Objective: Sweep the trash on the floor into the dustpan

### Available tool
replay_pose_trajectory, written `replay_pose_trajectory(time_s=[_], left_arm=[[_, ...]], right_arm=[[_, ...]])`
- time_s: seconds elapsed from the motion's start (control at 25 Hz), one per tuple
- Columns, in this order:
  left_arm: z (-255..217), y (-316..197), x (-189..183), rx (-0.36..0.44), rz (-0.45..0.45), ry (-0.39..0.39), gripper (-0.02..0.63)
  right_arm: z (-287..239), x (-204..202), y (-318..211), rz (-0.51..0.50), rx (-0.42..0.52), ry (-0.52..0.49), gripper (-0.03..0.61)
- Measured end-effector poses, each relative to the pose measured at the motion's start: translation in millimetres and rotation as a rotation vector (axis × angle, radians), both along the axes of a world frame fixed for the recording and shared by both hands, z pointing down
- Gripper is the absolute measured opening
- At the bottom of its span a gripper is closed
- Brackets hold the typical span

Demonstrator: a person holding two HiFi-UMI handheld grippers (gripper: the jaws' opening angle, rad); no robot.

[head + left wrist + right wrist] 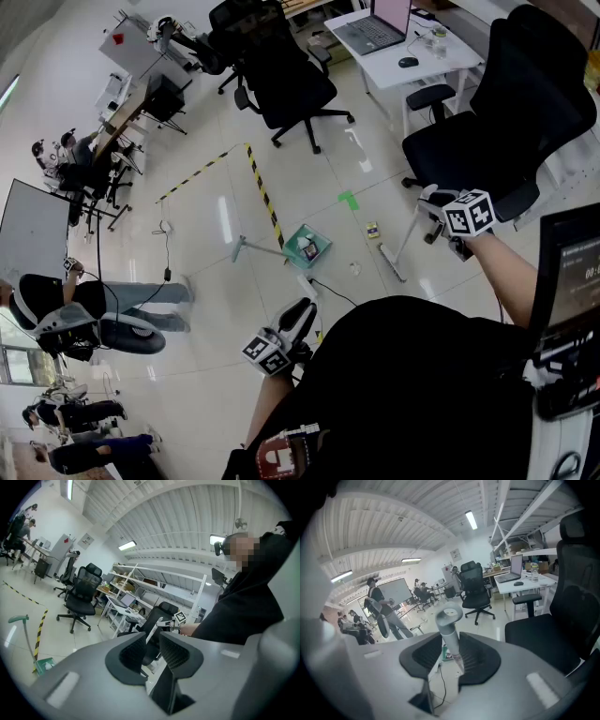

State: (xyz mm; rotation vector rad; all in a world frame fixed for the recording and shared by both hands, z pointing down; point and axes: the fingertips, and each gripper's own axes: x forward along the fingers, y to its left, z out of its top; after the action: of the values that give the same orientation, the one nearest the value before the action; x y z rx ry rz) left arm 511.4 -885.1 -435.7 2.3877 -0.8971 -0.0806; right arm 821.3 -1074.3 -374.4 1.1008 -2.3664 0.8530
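Trash (372, 229) lay as a few small bits on the floor (281, 187), between the green dustpan (307, 247) and the head of the broom (394, 266), so by my reading the sweeping was not yet done. The right tool (451, 641) was clamped on the top end of the broom's pale handle, probably so the head could rest on the floor just beside the bits and drag them toward the pan. The dustpan stood by itself near the striped tape (267, 206), with its long handle upright (green grip at the top, seen from the left tool's camera). The left tool (152, 639) hung low by the person's body, jaws slightly apart and nothing between them, likely kept free to steady that handle
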Motion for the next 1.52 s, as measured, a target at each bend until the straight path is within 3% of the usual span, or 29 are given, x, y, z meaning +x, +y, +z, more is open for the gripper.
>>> replay_pose_trajectory(time_s=[0.2,0.44,0.64,0.88,1.08,1.36,1.52], left_arm=[[18,1,-41,0.005,-0.012,0.004,0.092],[53,-46,-98,0.003,-0.004,0.043,0.092],[77,-87,-164,-0.018,0.091,0.045,0.091],[83,-145,-238,-0.017,0.202,0.065,0.091],[97,-169,-270,-0.054,0.179,0.066,0.091],[105,-185,-256,-0.119,0.066,0.037,0.091],[114,-185,-258,-0.135,0.006,0.034,0.091]], right_arm=[[26,-16,-23,0.104,-0.019,-0.007,0.107],[60,-13,-78,0.314,-0.060,0.023,0.107],[68,-35,-103,0.483,-0.089,0.085,0.107],[62,-60,-131,0.609,-0.084,0.207,0.098],[84,-69,-149,0.634,-0.123,0.257,0.094],[106,-67,-218,0.565,-0.134,0.257,0.092],[112,-88,-252,0.509,-0.131,0.242,0.094]])
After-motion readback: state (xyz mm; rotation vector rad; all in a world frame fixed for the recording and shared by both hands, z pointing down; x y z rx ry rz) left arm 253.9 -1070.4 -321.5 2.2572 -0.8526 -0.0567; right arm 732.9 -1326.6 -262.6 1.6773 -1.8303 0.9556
